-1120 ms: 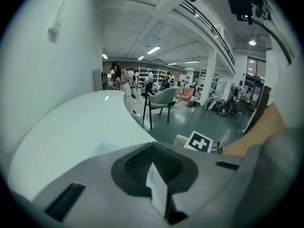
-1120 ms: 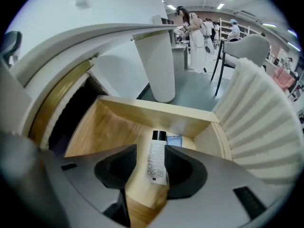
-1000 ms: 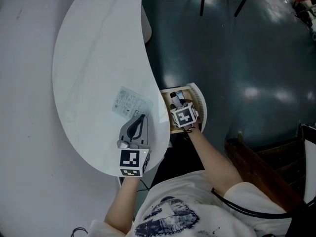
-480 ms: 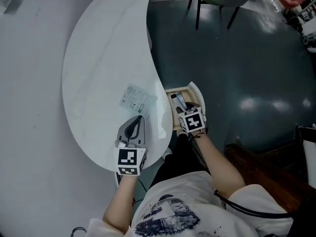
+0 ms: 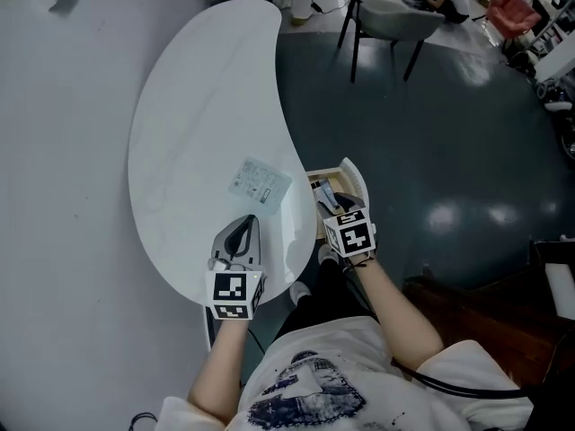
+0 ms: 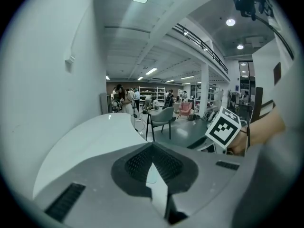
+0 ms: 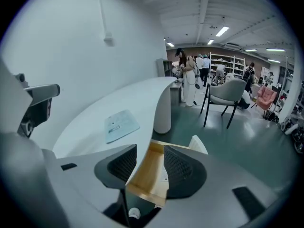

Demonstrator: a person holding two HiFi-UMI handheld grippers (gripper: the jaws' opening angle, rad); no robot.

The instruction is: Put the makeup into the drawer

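Note:
A pale makeup packet point(image 5: 260, 180) lies flat on the white curved table point(image 5: 189, 124); in the right gripper view the packet point(image 7: 120, 125) is ahead and to the left. The wooden drawer point(image 5: 345, 176) stands open at the table's right edge, with small dark items inside. My right gripper point(image 5: 336, 208) hangs above the drawer point(image 7: 151, 171), jaws open, nothing between them. My left gripper point(image 5: 241, 235) is over the table's near edge, just short of the packet. Its pads point(image 6: 142, 163) meet at the tips with nothing in them.
A grey chair point(image 5: 395, 21) stands on the dark floor beyond the table. The table's white pedestal point(image 7: 163, 110) is behind the drawer. A dark wooden piece point(image 5: 476, 303) lies low at the right. Far off are people and shelves.
Both grippers have come up; the right one has lifted away from the drawer. The packet has stayed where it was on the table. More of the room shows in the head view.

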